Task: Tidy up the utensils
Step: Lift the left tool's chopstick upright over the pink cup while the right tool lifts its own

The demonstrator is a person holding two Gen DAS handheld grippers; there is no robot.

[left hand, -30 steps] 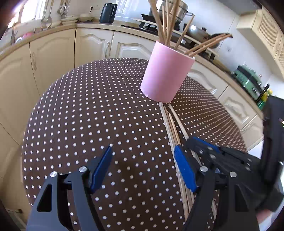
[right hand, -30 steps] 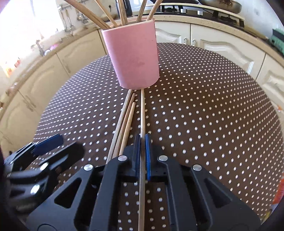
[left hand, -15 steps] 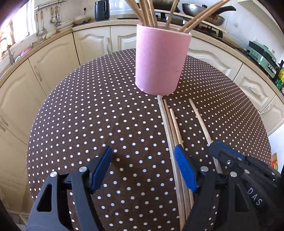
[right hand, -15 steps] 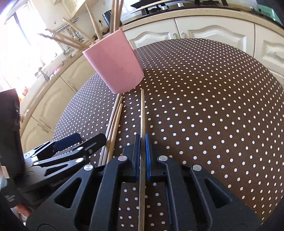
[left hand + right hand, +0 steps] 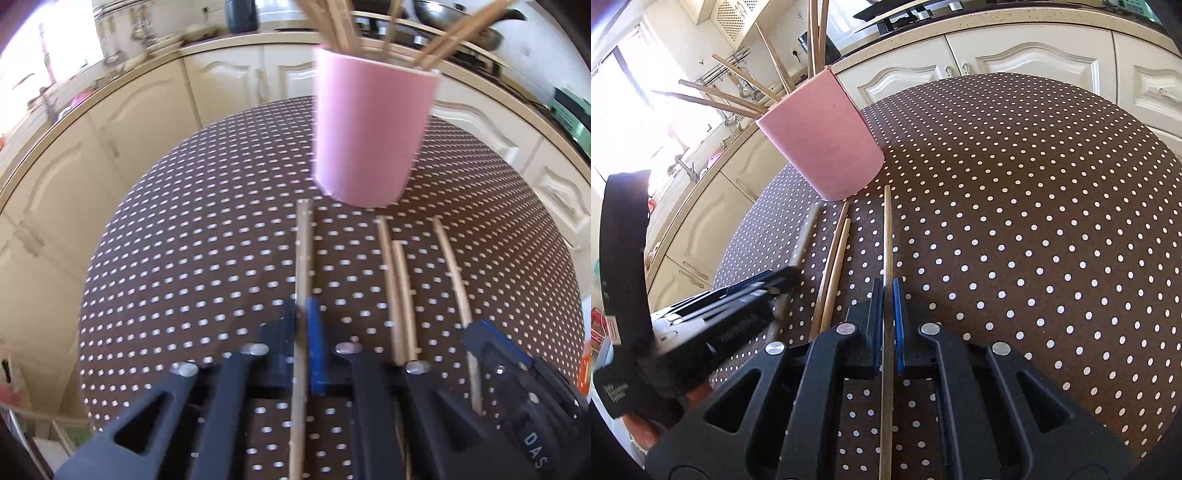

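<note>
- The left gripper (image 5: 303, 321), a black two-finger claw with blue pads, is clamped on a thin pale wooden chopstick (image 5: 303, 258) that runs straight out between its jaws towards the cup.
- The right gripper (image 5: 886, 306), of the same black-and-blue build, is likewise pinched tight around a second thin wooden chopstick (image 5: 887, 236), whose shaft passes between the pads and back under the claw body.
- A tall pink cylindrical cup (image 5: 373, 125) stands upright on the round table covered in a brown cloth with white dots (image 5: 192, 258); several wooden chopsticks lean out of its mouth in different directions.
- The tip of the chopstick in the left claw lies near the base of the pink cup, just to its left in the left wrist view; that view is blurred.
- The tip of the chopstick in the right claw points near the cup's base, a little apart from it.
- Two loose wooden chopsticks (image 5: 833, 266) lie side by side on the cloth between the two held ones, nearly parallel to them.
- In the right wrist view the left claw sits at the lower left, just beside the loose pair.
- Cream kitchen cabinets (image 5: 1027, 62) under a pale worktop curve behind the table.
</note>
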